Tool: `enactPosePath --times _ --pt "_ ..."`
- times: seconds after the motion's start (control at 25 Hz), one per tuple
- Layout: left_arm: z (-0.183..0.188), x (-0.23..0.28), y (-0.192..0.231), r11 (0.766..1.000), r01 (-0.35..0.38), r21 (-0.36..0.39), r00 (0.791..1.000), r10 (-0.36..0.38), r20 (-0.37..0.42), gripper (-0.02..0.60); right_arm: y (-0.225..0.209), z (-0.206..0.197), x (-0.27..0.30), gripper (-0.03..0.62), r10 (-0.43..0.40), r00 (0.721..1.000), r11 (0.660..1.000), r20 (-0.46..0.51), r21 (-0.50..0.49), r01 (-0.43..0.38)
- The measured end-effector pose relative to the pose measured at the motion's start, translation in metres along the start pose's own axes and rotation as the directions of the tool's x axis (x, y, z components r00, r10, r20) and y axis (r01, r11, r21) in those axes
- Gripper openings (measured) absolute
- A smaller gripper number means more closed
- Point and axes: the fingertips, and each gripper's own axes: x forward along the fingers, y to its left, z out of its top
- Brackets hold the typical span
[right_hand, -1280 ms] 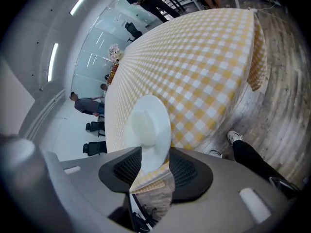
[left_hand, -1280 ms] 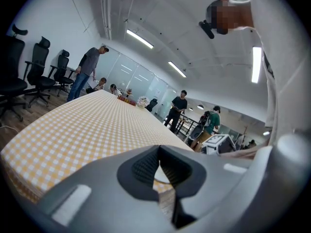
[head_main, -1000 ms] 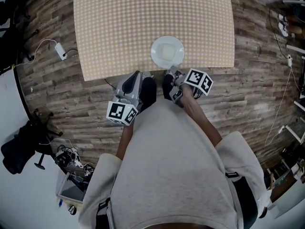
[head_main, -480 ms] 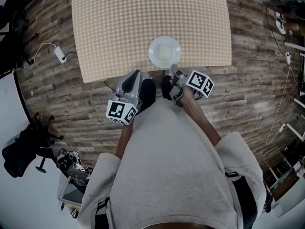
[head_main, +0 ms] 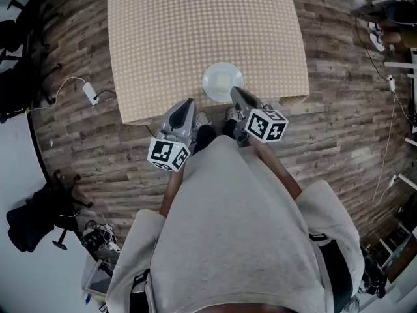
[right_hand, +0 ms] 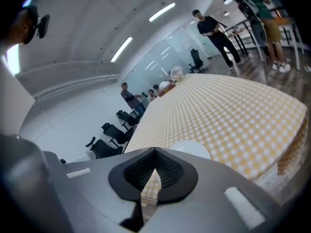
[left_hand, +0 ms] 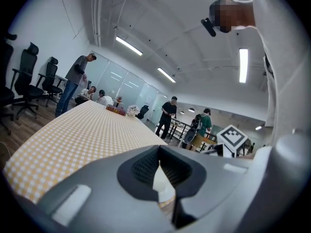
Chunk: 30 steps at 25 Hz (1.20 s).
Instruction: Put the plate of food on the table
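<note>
Plate (head_main: pixel 223 81) lies near the checked table's (head_main: pixel 195 25) front edge, with bare cloth beyond; left gripper (head_main: pixel 188 103) and right gripper (head_main: pixel 235 92) are at that edge. Left gripper view: jaws together, empty. Right gripper view: jaws together, empty, plate (right_hand: pixel 192 148) just ahead, office chairs (right_hand: pixel 114 127) alongside.

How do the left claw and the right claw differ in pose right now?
The right claw has its tip by the rim of the plate; the left claw lies clearly apart from the plate. The right claw reaches farther over the checked table than the left claw. Both are shut and empty.
</note>
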Motion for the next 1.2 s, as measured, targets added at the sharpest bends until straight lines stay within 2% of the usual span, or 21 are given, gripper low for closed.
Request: enactPosePath --times 0.12,0.24,0.32,0.48,0.64,0.8,1.2 --pt "0.013 -0.001 -0.005 1.0 0.02 0.024 1.0 -0.021 0.017 0.008 0.023 0.01 -0.007 -0.002 0.02 0.999 0.985 0.034 -0.172 -0.014" --pt "0.023 -0.002 -0.01 0.998 0.042 0.044 0.999 -0.043 0.026 0.008 0.043 0.02 -0.015 -0.002 0.039 0.996 0.951 0.077 -0.309 -0.013" --pt "0.028 -0.004 -0.011 0.997 0.057 0.055 0.998 -0.059 0.031 0.008 0.057 0.026 -0.019 -0.002 0.055 0.993 0.915 0.105 -0.403 -0.009" --pt "0.034 -0.004 -0.013 0.993 0.088 0.073 0.996 -0.089 0.019 0.008 0.081 0.038 -0.025 -0.002 0.082 0.986 0.822 0.145 -0.57 0.015" --pt "0.038 -0.008 -0.014 0.988 0.12 0.1 0.993 -0.122 0.006 0.008 0.099 0.042 -0.031 -0.002 0.106 0.98 0.803 0.171 -0.596 0.018" --pt "0.039 -0.015 -0.014 0.982 0.154 0.111 0.988 -0.155 0.001 0.008 0.11 0.037 -0.032 -0.003 0.106 0.976 0.815 0.192 -0.579 0.025" --pt "0.037 -0.031 -0.035 0.98 0.152 0.128 0.988 -0.155 0.015 0.008 0.126 0.021 -0.058 -0.003 0.146 0.97 0.813 0.194 -0.582 -0.006"
